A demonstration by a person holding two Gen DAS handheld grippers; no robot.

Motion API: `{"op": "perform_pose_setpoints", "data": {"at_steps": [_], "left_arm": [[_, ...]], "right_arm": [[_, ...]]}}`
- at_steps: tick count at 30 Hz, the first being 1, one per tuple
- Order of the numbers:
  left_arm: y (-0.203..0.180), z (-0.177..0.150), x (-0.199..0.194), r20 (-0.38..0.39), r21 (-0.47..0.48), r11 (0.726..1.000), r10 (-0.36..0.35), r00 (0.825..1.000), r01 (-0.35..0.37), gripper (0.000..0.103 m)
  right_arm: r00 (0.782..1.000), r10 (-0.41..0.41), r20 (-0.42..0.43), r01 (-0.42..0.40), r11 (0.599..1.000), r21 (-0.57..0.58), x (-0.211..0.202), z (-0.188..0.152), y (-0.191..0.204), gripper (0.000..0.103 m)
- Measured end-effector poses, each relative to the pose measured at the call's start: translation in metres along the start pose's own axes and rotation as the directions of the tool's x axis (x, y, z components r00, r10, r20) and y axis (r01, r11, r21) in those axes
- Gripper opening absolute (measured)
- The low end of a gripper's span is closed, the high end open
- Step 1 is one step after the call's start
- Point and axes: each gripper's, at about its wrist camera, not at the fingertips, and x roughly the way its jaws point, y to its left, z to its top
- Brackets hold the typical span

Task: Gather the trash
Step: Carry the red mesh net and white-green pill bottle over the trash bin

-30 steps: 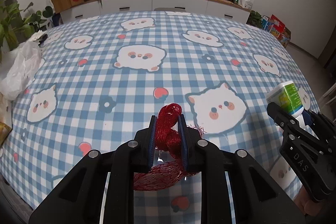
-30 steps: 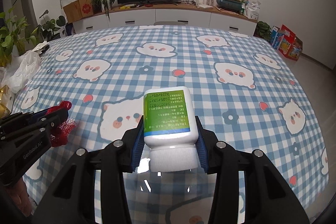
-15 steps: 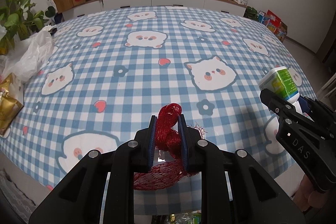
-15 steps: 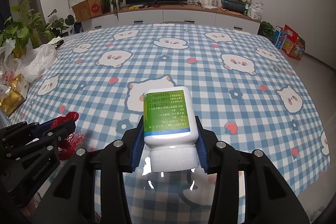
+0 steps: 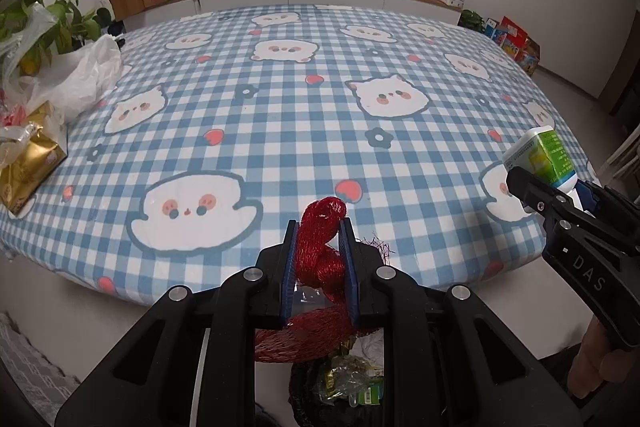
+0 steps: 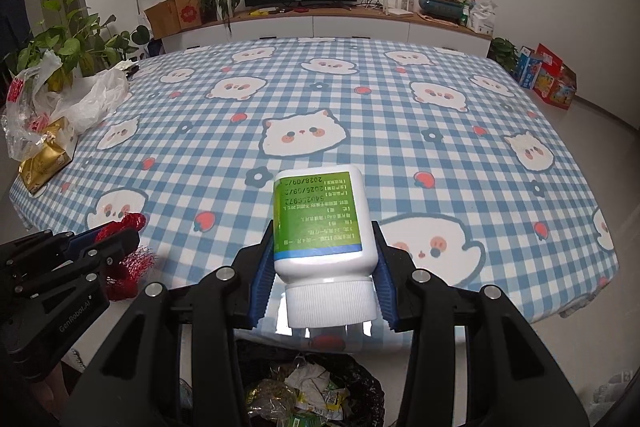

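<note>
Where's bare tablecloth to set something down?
Nearly all the checked tablecloth is bare, centre through right edge. Crowded only at the left edge: white plastic bags and gold packet. The bin below already holds trash.

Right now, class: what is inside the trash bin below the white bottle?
The trash bin shows crumpled wrappers under the white bottle. Deeper layers are covered, and the right gripper hides its sides.

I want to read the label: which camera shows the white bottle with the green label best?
The right wrist view: the white bottle fills the centre, label facing the camera, cap nearest, gripped in the right claw. The left wrist view shows only its end and part of the label at the right edge, small and partly hidden by that claw.
</note>
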Motion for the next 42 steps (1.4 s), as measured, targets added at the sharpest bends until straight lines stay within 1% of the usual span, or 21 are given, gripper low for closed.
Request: {"op": "perform_pose_setpoints", "data": {"at_steps": [7,18,21,25,29,35,42], "left_arm": [[0.003,-0.033,-0.021,0.007,-0.020,1.000,-0.013,1.000,0.013,0.019],[0.013,-0.089,-0.012,-0.035,-0.058,0.998,-0.004,0.999,0.002,0.019],[0.016,-0.101,-0.008,-0.046,-0.073,0.997,-0.010,0.999,0.007,0.019],[0.019,-0.115,0.000,-0.049,-0.071,0.997,0.012,0.999,-0.015,0.019],[0.023,-0.126,0.014,-0.070,-0.071,0.997,0.008,0.998,-0.013,0.019],[0.024,-0.135,0.026,-0.076,-0.063,0.998,0.006,0.997,-0.011,0.019],[0.019,-0.145,0.039,-0.102,-0.065,0.998,0.008,0.995,-0.014,0.019]], "right_arm": [[1.000,0.004,-0.005,-0.004,1.000,-0.014,-0.023,-0.032,0.005,0.041],[0.998,0.020,-0.064,-0.022,0.999,-0.026,-0.028,-0.085,0.019,0.041],[0.996,0.023,-0.086,-0.025,0.999,-0.027,-0.024,-0.099,0.023,0.041],[0.993,0.021,-0.113,-0.024,0.999,-0.030,-0.017,-0.114,0.025,0.041],[0.990,0.020,-0.140,-0.024,0.999,-0.028,-0.006,-0.127,0.024,0.041],[0.985,0.021,-0.174,-0.025,1.000,-0.018,0.012,-0.145,0.019,0.041],[0.978,0.027,-0.209,-0.030,0.999,-0.011,0.027,-0.157,0.019,0.041]]}}
